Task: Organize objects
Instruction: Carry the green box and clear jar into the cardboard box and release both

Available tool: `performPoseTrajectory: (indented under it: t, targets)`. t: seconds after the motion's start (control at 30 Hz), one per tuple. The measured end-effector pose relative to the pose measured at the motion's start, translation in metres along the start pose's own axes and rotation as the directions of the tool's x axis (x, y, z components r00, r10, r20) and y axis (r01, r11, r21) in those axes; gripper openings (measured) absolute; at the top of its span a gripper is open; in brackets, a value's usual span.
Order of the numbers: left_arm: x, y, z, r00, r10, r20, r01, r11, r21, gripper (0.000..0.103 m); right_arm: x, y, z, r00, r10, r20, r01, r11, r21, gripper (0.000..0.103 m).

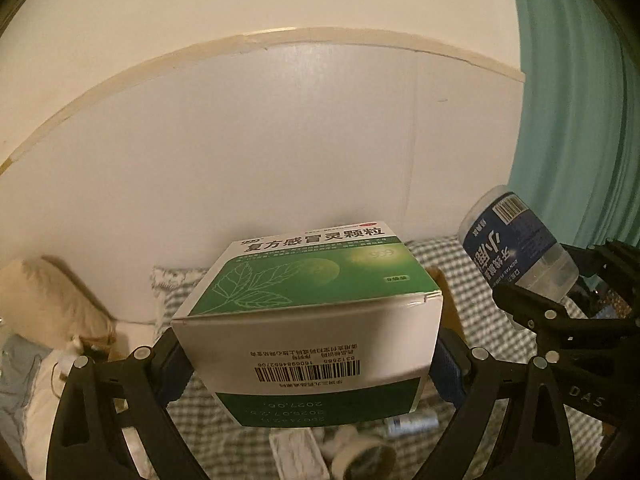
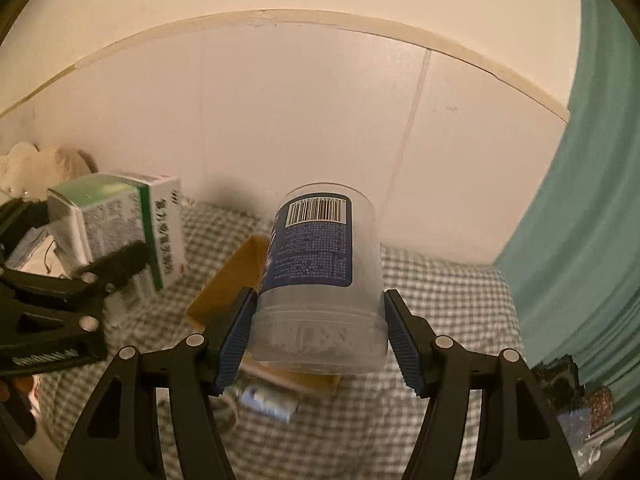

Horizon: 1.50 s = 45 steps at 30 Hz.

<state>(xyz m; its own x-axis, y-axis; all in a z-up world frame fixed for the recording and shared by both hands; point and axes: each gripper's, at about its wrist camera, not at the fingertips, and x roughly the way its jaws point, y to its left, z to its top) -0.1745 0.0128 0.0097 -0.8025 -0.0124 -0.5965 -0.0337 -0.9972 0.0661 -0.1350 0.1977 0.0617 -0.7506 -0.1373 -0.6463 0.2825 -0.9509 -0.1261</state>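
My left gripper (image 1: pixel 308 364) is shut on a green and white medicine box (image 1: pixel 308 320) and holds it up above the checked bedcover (image 1: pixel 492 344). The box also shows at the left of the right wrist view (image 2: pixel 120 224). My right gripper (image 2: pixel 318 336) is shut on a clear plastic jar with a blue label (image 2: pixel 320 276), held lid end toward the camera. The jar shows tilted at the right of the left wrist view (image 1: pixel 516 248). An open cardboard box (image 2: pixel 232 280) lies on the bedcover below and behind the jar.
A white wall panel (image 1: pixel 280 140) stands close behind. A teal curtain (image 2: pixel 580 240) hangs at the right. A plush toy (image 1: pixel 52 292) sits at the left. Small tubes and a tape roll (image 1: pixel 360 452) lie on the bedcover below. Patterned pouches (image 2: pixel 580 400) lie at the right.
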Motion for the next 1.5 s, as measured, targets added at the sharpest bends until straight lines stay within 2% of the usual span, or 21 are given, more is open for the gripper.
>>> performPoseTrajectory:
  t: [0.2, 0.37, 0.5, 0.6, 0.8, 1.0, 1.1, 1.17, 1.23, 1.27, 1.37, 1.5]
  targets:
    - [0.060, 0.003, 0.007, 0.999, -0.011, -0.037, 0.011, 1.000, -0.003, 0.097, 0.052, -0.007, 0.025, 1.000, 0.021, 0.024, -0.022, 0.999, 0.038, 0.063]
    - [0.105, 0.002, -0.001, 0.997, -0.061, -0.057, 0.060, 0.998, -0.014, 0.097, 0.102, -0.016, 0.023, 0.999, 0.049, -0.024, -0.047, 0.995, 0.086, 0.063]
    - [0.139, -0.003, -0.016, 0.993, -0.072, -0.093, 0.072, 0.997, -0.004, 0.097, 0.137, -0.018, 0.013, 0.996, 0.052, -0.065, -0.046, 0.995, 0.091, 0.063]
    - [0.156, -0.006, -0.031, 0.989, -0.076, -0.129, 0.078, 0.997, 0.015, 0.097, 0.151, -0.022, -0.002, 0.994, 0.060, -0.094, -0.050, 0.994, 0.100, 0.063]
    - [0.164, -0.022, -0.040, 0.994, -0.035, -0.102, 0.045, 0.994, 0.096, 0.097, 0.176, -0.027, -0.015, 0.986, 0.082, -0.143, -0.063, 0.989, 0.132, 0.064]
    - [0.164, -0.029, -0.035, 0.995, -0.047, -0.090, 0.055, 0.994, 0.096, 0.097, 0.175, -0.036, -0.020, 0.985, 0.090, -0.148, -0.065, 0.985, 0.162, 0.064]
    - [0.161, -0.029, -0.032, 0.992, -0.079, -0.093, 0.087, 0.993, 0.077, 0.097, 0.168, -0.049, -0.016, 0.987, 0.095, -0.133, -0.069, 0.980, 0.189, 0.064]
    - [0.159, -0.031, -0.030, 0.991, -0.091, -0.098, 0.099, 0.992, 0.082, 0.098, 0.158, -0.041, -0.015, 0.987, 0.118, -0.106, -0.092, 0.970, 0.224, 0.064]
    - [0.153, -0.035, -0.027, 0.993, -0.078, -0.094, 0.087, 0.992, 0.097, 0.098, 0.152, -0.044, -0.009, 0.989, 0.121, -0.082, -0.098, 0.966, 0.237, 0.077]
    - [0.151, -0.038, -0.025, 0.993, -0.072, -0.092, 0.082, 0.991, 0.102, 0.098, 0.146, -0.043, -0.005, 0.991, 0.118, -0.065, -0.100, 0.966, 0.238, 0.080]
    - [0.138, -0.037, -0.016, 0.996, -0.049, -0.069, 0.056, 0.993, 0.105, 0.101, 0.125, -0.040, 0.010, 0.995, 0.099, -0.031, -0.090, 0.970, 0.228, 0.081]
    - [0.098, -0.041, -0.001, 0.999, -0.039, -0.015, 0.041, 0.993, 0.109, 0.103, 0.086, -0.037, 0.025, 0.997, 0.073, 0.010, -0.073, 0.977, 0.202, 0.082]
